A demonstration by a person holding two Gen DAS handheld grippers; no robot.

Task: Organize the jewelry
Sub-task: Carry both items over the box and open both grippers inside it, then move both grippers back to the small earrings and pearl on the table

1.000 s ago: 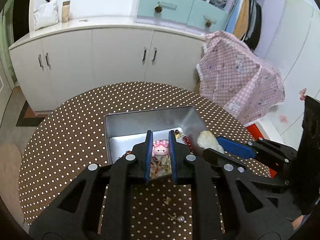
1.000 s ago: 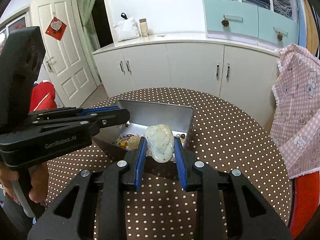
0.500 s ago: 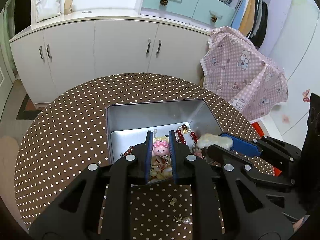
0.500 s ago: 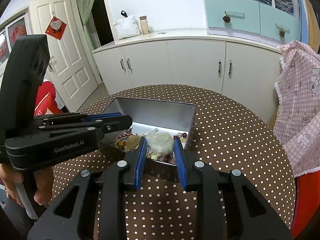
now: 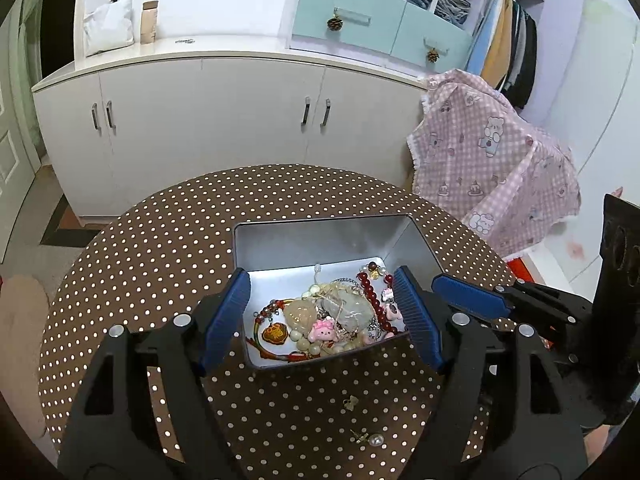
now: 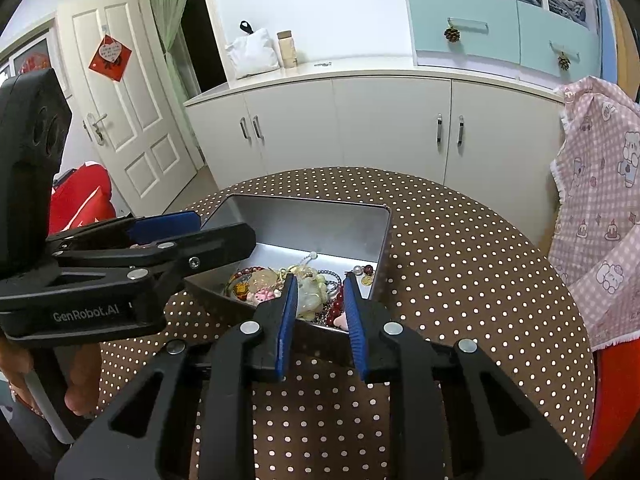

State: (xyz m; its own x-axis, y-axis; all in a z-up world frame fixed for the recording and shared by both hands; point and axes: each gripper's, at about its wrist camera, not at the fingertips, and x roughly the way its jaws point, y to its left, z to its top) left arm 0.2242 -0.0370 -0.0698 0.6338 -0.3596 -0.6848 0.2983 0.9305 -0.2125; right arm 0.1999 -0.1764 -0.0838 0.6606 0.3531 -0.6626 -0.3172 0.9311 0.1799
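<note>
One round table (image 5: 160,264) in a brown polka-dot cloth carries a metal tin (image 5: 320,240) holding heaped jewelry (image 5: 332,316). Left gripper (image 5: 322,312), fingers spread wide and empty, hangs above the tin's near edge; right gripper (image 6: 320,304), fingers parted and empty, hovers over the tin's near right corner. A pink charm (image 5: 323,330) lies atop the heap. Two small earrings (image 5: 366,437) rest on the cloth near the tin.

A smooth, matt-grey metal tin (image 5: 320,244) is sitting at centre frame on a brown dotted tablecloth (image 5: 160,264). Glossy red beads (image 5: 370,292) are shining inside. Pink checked cloth (image 5: 492,168) is hanging at right, looking soft.
</note>
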